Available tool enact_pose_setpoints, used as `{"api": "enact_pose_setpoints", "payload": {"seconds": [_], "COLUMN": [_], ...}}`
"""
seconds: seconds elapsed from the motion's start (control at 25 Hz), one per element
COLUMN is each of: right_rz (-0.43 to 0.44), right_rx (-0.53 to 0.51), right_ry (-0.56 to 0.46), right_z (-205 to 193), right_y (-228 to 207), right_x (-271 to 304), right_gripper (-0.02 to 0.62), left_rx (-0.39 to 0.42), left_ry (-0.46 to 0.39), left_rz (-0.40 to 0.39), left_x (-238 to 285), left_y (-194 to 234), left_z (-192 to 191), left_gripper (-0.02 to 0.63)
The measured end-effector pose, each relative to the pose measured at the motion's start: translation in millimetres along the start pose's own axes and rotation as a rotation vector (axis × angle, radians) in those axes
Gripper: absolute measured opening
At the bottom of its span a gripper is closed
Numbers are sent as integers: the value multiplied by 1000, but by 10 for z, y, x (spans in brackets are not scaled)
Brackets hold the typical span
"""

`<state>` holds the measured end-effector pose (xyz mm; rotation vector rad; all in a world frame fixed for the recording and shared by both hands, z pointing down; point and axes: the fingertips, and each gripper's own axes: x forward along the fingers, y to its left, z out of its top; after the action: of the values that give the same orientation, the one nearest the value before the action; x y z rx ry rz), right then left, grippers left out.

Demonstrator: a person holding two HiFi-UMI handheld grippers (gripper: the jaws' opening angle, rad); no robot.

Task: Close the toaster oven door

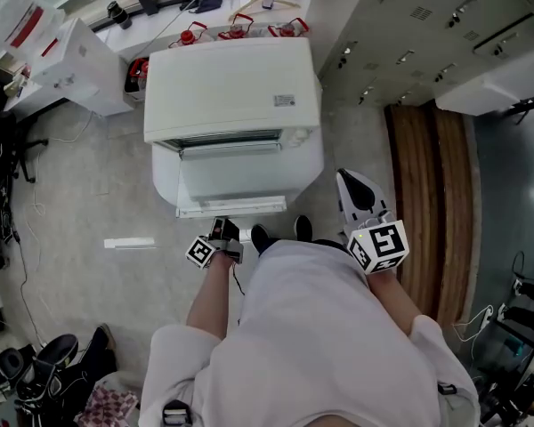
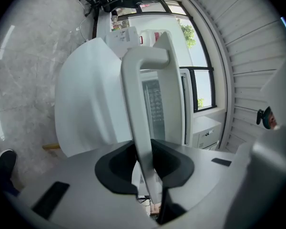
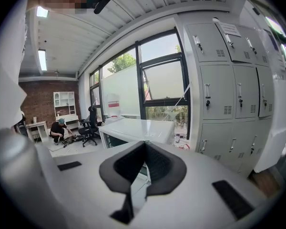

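Observation:
A big white toaster oven (image 1: 231,87) stands on the floor in the head view, its door (image 1: 236,181) hanging open toward me. My left gripper (image 1: 222,231) is at the door's front edge, shut on the white door handle (image 1: 245,208). In the left gripper view the handle bar (image 2: 138,99) runs up between the black pads (image 2: 117,168), which press on both its sides. My right gripper (image 1: 354,187) hangs in the air to the right of the oven, jaws together and holding nothing. The right gripper view shows the oven (image 3: 138,128) beyond its closed tips (image 3: 144,144).
Grey lockers (image 1: 427,25) line the right wall, with a wooden strip (image 1: 427,194) on the floor below them. Red-capped bottles (image 1: 236,29) stand behind the oven and a white cabinet (image 1: 80,65) to its left. My shoes (image 1: 280,231) are just before the door. A person (image 3: 59,130) crouches far off.

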<state>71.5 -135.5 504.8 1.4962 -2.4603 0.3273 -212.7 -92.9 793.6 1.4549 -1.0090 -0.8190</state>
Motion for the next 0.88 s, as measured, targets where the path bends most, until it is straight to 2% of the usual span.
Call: {"api": "enact_pose_setpoints", "payload": {"seconds": [0.28,0.88], "right_rz": [8,30], "right_rx": [15,44], "right_ry": [-20,-77], "right_z": [24,130], "right_y": [-12,1], "right_x": [-31,-111], "right_gripper": [8,8], "left_rx": [5,33], "left_ry": [-14,-53], "left_rz": [-10,-98], "left_x": [1,104], "left_y": [-129,-557], "left_z": [28,151], "left_gripper": [94,98]}}
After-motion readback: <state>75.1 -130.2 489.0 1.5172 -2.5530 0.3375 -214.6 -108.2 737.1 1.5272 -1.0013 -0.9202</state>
